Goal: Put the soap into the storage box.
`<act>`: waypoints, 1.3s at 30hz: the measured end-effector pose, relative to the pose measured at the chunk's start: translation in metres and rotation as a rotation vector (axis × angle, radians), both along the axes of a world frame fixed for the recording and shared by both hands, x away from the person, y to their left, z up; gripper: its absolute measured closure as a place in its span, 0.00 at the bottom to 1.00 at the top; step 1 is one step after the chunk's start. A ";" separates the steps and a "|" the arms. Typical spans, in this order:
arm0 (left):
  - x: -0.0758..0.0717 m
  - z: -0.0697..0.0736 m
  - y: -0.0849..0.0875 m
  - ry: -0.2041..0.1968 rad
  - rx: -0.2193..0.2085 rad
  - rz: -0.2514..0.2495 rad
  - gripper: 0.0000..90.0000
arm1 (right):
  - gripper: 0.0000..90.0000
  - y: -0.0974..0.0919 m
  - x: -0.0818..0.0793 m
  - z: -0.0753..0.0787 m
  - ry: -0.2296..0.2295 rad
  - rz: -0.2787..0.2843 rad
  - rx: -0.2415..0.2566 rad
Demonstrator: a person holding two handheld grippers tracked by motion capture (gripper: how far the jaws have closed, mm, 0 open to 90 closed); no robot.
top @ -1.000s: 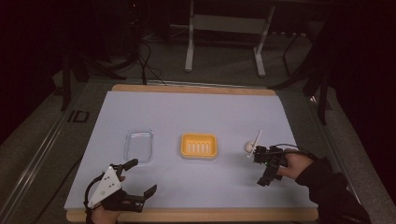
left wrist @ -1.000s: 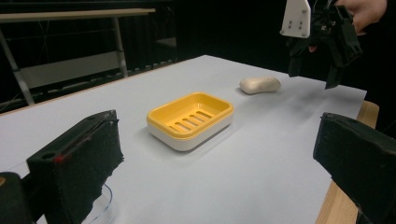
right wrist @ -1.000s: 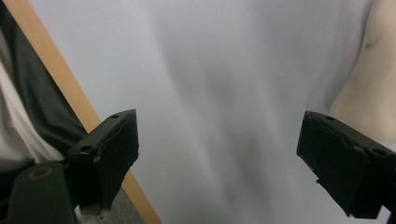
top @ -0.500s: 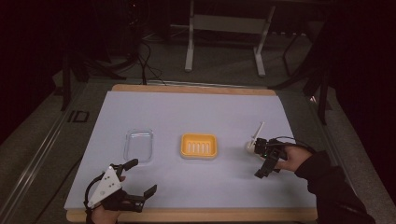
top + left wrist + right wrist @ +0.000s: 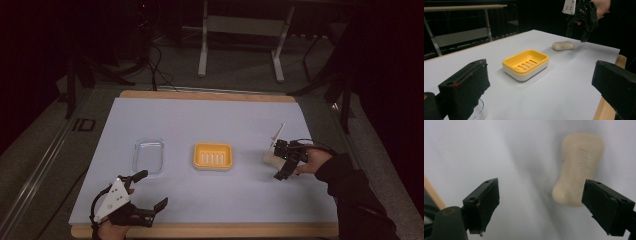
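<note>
Hovering wide-open, empty right claw over soap bar; yellow soap dish empty.

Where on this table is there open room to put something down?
The whole far half of the table behind the clear lid and yellow soap dish is bare, as is the near strip between the two claws. It is tightest around the soap bar under the right claw.

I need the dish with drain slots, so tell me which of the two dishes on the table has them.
The yellow dish at the table's middle has slots in its floor; the clear dish to its left has none.
</note>
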State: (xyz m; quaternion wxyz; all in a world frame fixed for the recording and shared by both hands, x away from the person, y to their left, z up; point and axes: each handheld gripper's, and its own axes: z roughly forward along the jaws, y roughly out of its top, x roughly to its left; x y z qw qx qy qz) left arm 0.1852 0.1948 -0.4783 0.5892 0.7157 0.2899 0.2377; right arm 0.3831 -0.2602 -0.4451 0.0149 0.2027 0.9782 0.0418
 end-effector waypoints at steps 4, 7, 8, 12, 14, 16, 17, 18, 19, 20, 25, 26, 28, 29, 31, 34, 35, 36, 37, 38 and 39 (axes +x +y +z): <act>0.000 0.000 0.000 0.001 -0.003 0.000 0.01 | 0.16 0.000 0.005 -0.001 -0.003 -0.018 0.005; 0.000 0.000 0.000 0.000 0.000 0.001 0.01 | 0.19 -0.001 0.010 -0.003 0.018 -0.021 0.016; 0.000 0.000 0.000 0.000 0.002 0.002 0.01 | 0.21 -0.001 0.011 -0.004 0.021 -0.029 0.012; 0.000 -0.001 0.000 0.002 0.000 -0.003 0.01 | 0.22 -0.001 0.018 -0.006 0.008 -0.027 0.008; 0.000 -0.001 0.000 0.001 0.001 -0.005 0.01 | 0.24 -0.001 0.021 -0.007 0.005 -0.021 0.011; 0.000 0.000 0.000 0.000 0.001 -0.008 0.01 | 0.25 -0.001 0.023 -0.008 -0.010 -0.019 0.017; 0.000 0.000 0.000 -0.001 0.001 -0.008 0.01 | 0.26 -0.001 0.025 -0.008 -0.016 -0.014 0.020; 0.000 0.000 0.000 -0.001 0.000 -0.009 0.01 | 0.26 -0.001 0.026 -0.009 -0.023 -0.015 0.021; 0.000 0.000 0.000 -0.001 -0.001 -0.008 0.01 | 0.28 -0.001 0.027 -0.009 -0.033 -0.015 0.026; 0.000 0.000 0.000 -0.001 0.001 -0.007 0.01 | 0.30 -0.002 0.029 -0.009 -0.038 -0.010 0.029; -0.001 0.000 0.000 -0.004 0.005 -0.008 0.01 | 0.35 -0.005 0.034 -0.013 -0.058 -0.012 0.052; -0.001 0.000 0.000 -0.004 0.003 -0.007 0.01 | 0.35 -0.005 0.035 -0.014 -0.055 -0.020 0.059; -0.001 0.000 0.000 -0.002 0.004 -0.007 0.01 | 0.36 -0.007 0.036 -0.016 -0.048 -0.023 0.077; -0.001 0.000 0.000 -0.002 0.005 -0.008 0.01 | 0.36 -0.008 0.036 -0.018 -0.051 -0.031 0.076; -0.001 0.000 0.000 -0.002 0.006 -0.009 0.01 | 0.37 -0.009 0.038 -0.022 -0.042 -0.042 0.079; -0.001 -0.001 -0.001 -0.003 0.009 -0.008 0.01 | 0.39 -0.011 0.039 -0.028 -0.030 -0.059 0.073; -0.001 -0.001 -0.001 -0.002 0.009 -0.008 0.01 | 0.40 -0.011 0.039 -0.030 -0.033 -0.062 0.068; 0.000 -0.001 -0.001 -0.002 0.008 -0.008 0.01 | 0.41 -0.012 0.040 -0.032 -0.034 -0.059 0.067; 0.000 -0.001 -0.001 -0.002 0.008 -0.008 0.01 | 0.41 -0.012 0.040 -0.032 -0.034 -0.059 0.067; -0.001 -0.001 -0.001 -0.003 0.009 -0.006 0.01 | 0.41 -0.012 0.040 -0.034 -0.036 -0.061 0.067; -0.001 -0.001 -0.001 -0.002 0.010 -0.005 0.01 | 0.41 -0.012 0.041 -0.036 -0.041 -0.061 0.062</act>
